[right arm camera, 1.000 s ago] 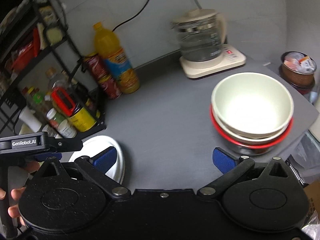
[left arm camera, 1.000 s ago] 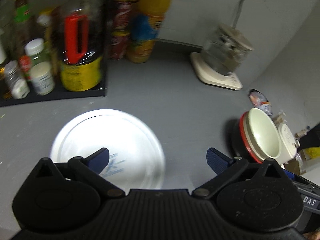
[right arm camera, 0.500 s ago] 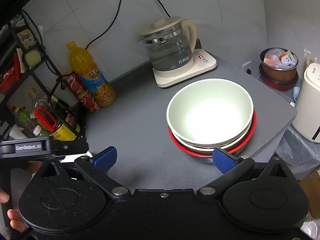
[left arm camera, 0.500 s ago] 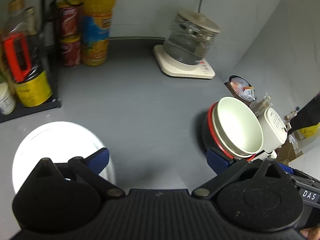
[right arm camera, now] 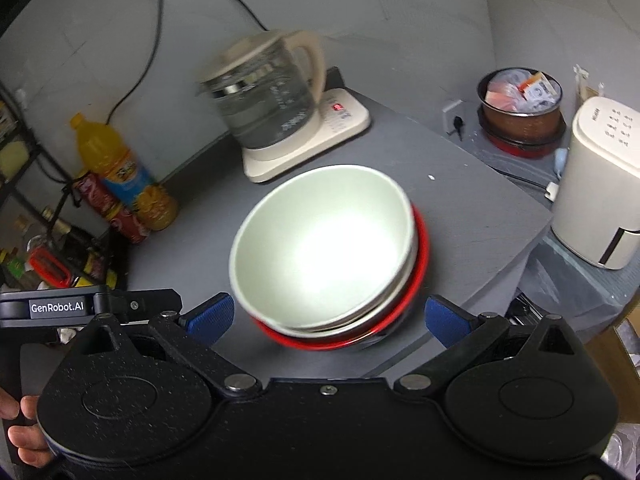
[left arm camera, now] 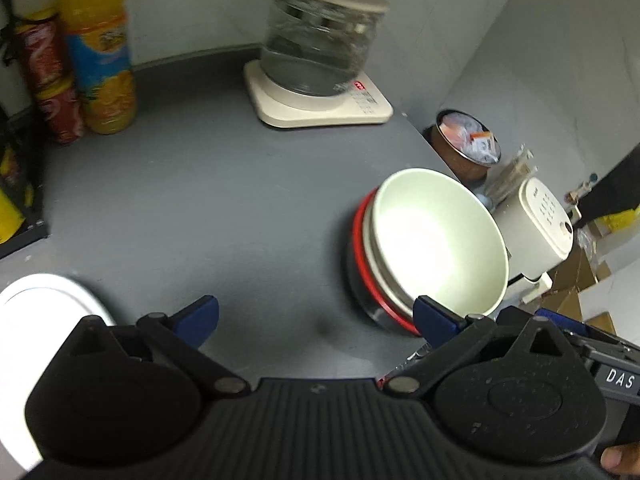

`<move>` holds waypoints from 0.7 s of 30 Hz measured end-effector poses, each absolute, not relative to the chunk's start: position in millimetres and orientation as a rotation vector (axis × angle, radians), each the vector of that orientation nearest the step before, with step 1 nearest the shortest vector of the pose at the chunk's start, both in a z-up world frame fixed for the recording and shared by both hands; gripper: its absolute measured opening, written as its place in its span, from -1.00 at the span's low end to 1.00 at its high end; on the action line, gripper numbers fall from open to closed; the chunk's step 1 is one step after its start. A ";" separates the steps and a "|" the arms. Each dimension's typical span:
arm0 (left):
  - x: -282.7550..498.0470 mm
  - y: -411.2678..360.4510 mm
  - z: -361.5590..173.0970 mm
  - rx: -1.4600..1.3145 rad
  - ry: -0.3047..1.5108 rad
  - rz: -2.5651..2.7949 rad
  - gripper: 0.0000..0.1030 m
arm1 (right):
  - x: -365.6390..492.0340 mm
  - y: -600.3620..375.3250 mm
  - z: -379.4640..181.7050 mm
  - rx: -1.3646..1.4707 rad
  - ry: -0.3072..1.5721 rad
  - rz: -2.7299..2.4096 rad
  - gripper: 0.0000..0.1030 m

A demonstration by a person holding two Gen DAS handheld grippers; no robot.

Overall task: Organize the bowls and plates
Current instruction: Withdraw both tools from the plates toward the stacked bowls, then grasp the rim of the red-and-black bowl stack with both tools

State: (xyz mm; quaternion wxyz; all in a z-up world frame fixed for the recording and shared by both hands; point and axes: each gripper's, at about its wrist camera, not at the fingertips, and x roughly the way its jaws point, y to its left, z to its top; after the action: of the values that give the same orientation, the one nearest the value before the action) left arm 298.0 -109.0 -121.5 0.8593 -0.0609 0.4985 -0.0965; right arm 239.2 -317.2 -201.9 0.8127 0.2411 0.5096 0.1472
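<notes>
A stack of bowls stands near the grey counter's right edge: a pale green bowl (left arm camera: pixel 436 240) (right arm camera: pixel 320 252) on top, a red-rimmed bowl (left arm camera: pixel 360 248) (right arm camera: pixel 420 276) at the bottom. A white plate (left arm camera: pixel 40 300) lies at the left. My left gripper (left arm camera: pixel 316 320) is open and empty over bare counter, its right finger beside the stack. My right gripper (right arm camera: pixel 326 318) is open and empty, its fingers either side of the stack's near rim.
A glass kettle (left arm camera: pixel 320 40) (right arm camera: pixel 264 88) on a cream base stands at the back. An orange drink bottle (left arm camera: pixel 100 52) (right arm camera: pixel 116 168) and red cans (left arm camera: pixel 52 80) stand back left by a black rack. A brown sachet pot (right arm camera: pixel 520 108) and a white appliance (right arm camera: pixel 596 184) lie beyond the right edge.
Both grippers swung right. The plate slid to the left edge of the left view. The bowl stack came between the right gripper's fingers. Both stayed open.
</notes>
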 end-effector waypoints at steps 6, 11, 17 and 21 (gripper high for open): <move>317.0 -136.0 -129.2 -0.107 1.059 -0.226 0.99 | 255.9 -332.2 -221.4 0.527 1.124 0.304 0.99; 334.9 -152.7 -140.4 -0.108 1.090 -0.231 0.97 | 270.9 -339.7 -239.0 0.541 1.160 0.308 0.99; 348.9 -164.5 -154.0 -0.113 1.106 -0.197 0.95 | 286.9 -342.3 -259.8 0.542 1.208 0.323 0.94; 356.3 -167.9 -163.2 -0.119 1.126 -0.188 0.94 | 294.9 -343.2 -274.5 0.586 1.252 0.349 0.73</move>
State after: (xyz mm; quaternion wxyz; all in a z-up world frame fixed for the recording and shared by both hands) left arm 356.3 -167.9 -163.2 0.8397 -0.0563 0.5327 -0.0888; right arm 294.9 -343.2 -274.5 0.7566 0.2688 0.5742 0.1602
